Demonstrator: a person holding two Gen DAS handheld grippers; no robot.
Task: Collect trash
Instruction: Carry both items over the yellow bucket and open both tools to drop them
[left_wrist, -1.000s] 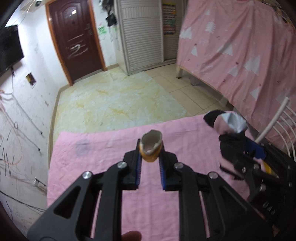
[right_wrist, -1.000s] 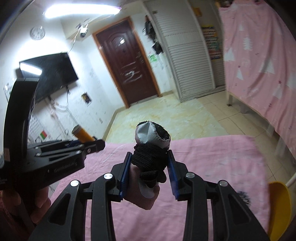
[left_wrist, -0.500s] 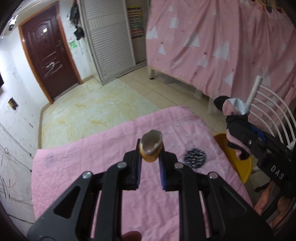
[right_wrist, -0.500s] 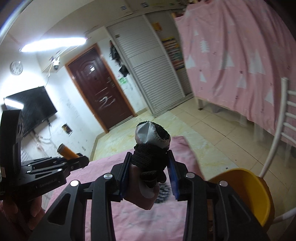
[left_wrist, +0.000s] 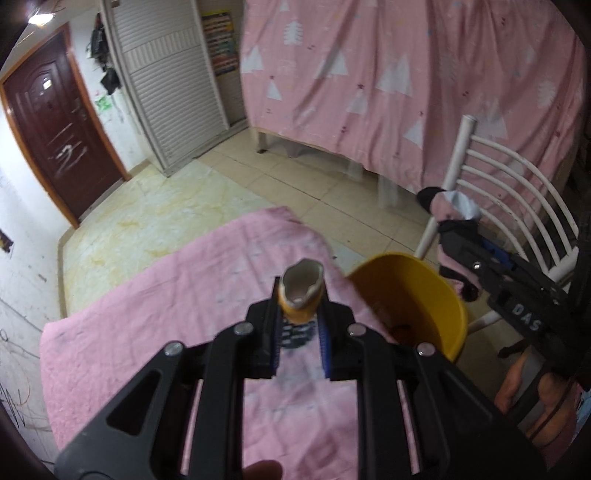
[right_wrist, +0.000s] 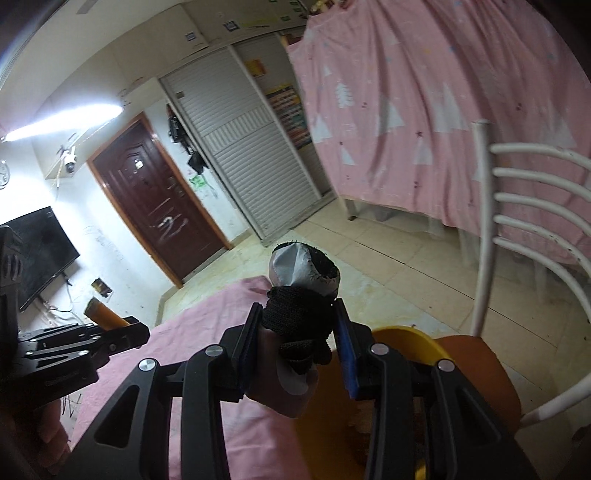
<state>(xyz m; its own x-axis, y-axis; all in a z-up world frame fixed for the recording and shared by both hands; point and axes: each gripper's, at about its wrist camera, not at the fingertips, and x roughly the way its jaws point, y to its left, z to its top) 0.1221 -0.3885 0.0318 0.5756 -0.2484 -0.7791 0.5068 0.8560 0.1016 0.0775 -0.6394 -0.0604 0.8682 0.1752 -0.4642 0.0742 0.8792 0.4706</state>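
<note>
My left gripper (left_wrist: 300, 312) is shut on a small orange piece with a torn whitish top (left_wrist: 301, 291), held above the pink-covered table (left_wrist: 166, 314). Just right of it stands a yellow bin (left_wrist: 424, 295). My right gripper (right_wrist: 297, 328) is shut on a wad of black, grey and pink cloth (right_wrist: 303, 284), above the near rim of the yellow bin (right_wrist: 406, 338). The left wrist view shows that cloth wad (left_wrist: 452, 206) beyond the bin. In the right wrist view the left gripper (right_wrist: 122, 334) with the orange piece (right_wrist: 103, 317) is at the left.
The bin sits on the orange seat (right_wrist: 484, 369) of a white slatted chair (left_wrist: 517, 192) at the table's right end. A dark speckled round thing (left_wrist: 295, 334) lies on the cloth under my left fingers. Behind are tiled floor and a pink curtain (left_wrist: 388, 74).
Both grippers have swung to the right along the table with their loads. The yellow bin and the white chair have come close into both views.
</note>
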